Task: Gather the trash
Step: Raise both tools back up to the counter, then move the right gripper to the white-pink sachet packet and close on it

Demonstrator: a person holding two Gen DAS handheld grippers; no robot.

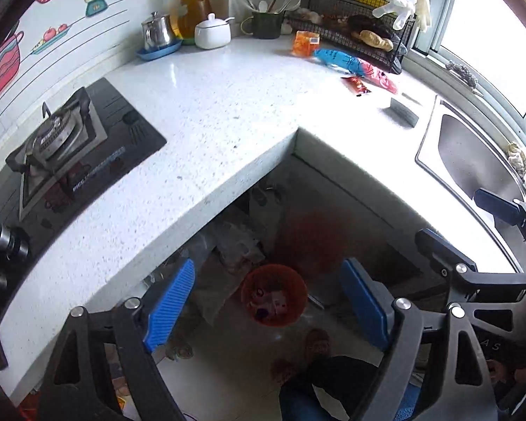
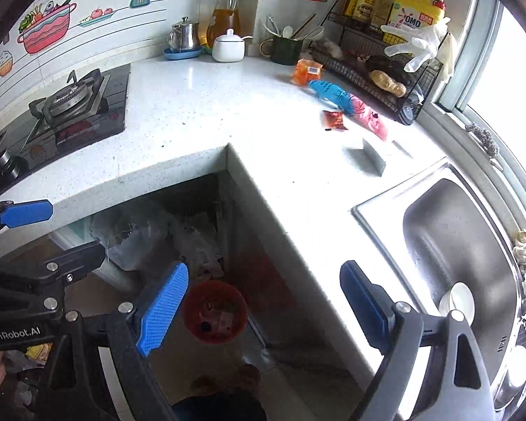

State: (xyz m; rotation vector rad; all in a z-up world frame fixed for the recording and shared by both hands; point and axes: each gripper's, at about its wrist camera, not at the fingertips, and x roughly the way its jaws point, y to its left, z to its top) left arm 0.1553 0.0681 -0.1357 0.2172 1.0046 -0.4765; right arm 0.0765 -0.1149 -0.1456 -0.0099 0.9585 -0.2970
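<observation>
Two hand-held grippers hang side by side above the inner corner of an L-shaped white counter [image 1: 200,105], both angled steeply down towards the floor. The left gripper [image 1: 266,301] has its blue pads spread wide with nothing between them; the right gripper [image 2: 263,308] is equally wide and empty. Directly below, on the floor at the foot of the counter's inner corner, stands a red bin [image 1: 274,294] already holding scraps. More trash lies on the countertop near its back edge, just beside the wire rack [image 1: 364,35]: an orange packet [image 1: 305,42], a blue-and-pink wrapper [image 1: 354,65] and a small red sachet [image 1: 357,86]. The sink [image 2: 459,242] sits at the counter's right end.
</observation>
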